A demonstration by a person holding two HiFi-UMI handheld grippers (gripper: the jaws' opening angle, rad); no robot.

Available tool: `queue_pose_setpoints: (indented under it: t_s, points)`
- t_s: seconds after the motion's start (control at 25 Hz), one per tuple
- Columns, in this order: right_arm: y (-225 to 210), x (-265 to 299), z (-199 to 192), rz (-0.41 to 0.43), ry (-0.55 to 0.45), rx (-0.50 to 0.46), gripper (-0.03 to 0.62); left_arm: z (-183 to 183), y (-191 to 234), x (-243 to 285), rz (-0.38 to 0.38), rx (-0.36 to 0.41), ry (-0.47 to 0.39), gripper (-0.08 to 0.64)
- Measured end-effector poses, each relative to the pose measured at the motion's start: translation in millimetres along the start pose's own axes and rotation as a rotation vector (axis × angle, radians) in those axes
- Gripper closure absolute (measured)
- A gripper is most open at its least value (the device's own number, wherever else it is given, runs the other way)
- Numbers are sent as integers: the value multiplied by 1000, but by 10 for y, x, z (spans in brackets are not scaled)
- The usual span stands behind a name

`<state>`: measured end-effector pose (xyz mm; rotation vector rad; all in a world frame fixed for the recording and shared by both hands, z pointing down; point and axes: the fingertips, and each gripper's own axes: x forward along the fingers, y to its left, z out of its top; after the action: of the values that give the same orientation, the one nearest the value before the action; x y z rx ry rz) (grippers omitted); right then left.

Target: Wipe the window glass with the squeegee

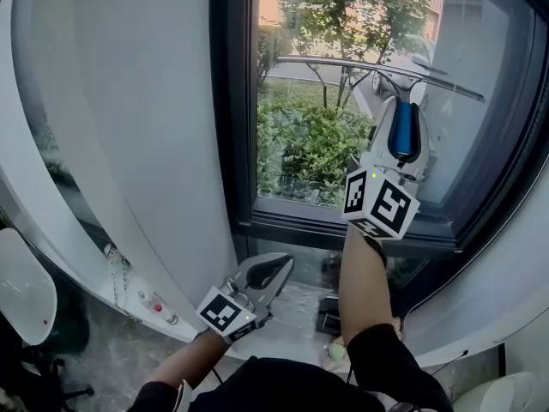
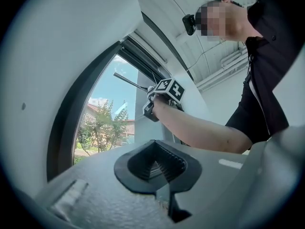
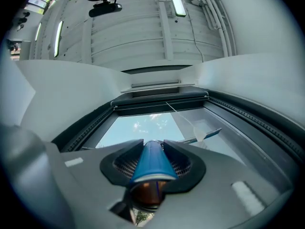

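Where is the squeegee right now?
Upper right in the head view: the right gripper holds the squeegee by its blue handle, its blade at the window glass.

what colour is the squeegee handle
Blue squeegee handle, best seen in the right gripper view.

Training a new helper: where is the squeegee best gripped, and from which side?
Grip the blue handle from below, on the room side, jaws either side of it, as the right gripper does. It is a stem running down from the middle of the wide blade, so the blade is left free for the window glass.
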<state>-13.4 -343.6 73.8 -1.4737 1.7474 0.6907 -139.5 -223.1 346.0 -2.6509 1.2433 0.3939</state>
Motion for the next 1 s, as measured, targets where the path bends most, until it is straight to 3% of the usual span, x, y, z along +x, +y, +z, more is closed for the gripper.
queue_pose_setpoints:
  t_s: [0.24, 0.48, 1.0]
  points:
    - [140, 304, -31, -6, -36, 48, 462, 7, 210, -17, 77, 9, 10, 560]
    - [187, 539, 5, -57, -75, 81, 462, 103, 291, 37, 86, 48, -20, 560]
    - [401, 914, -6, -53, -107, 61, 462, 188, 349, 95, 79, 93, -6, 560]
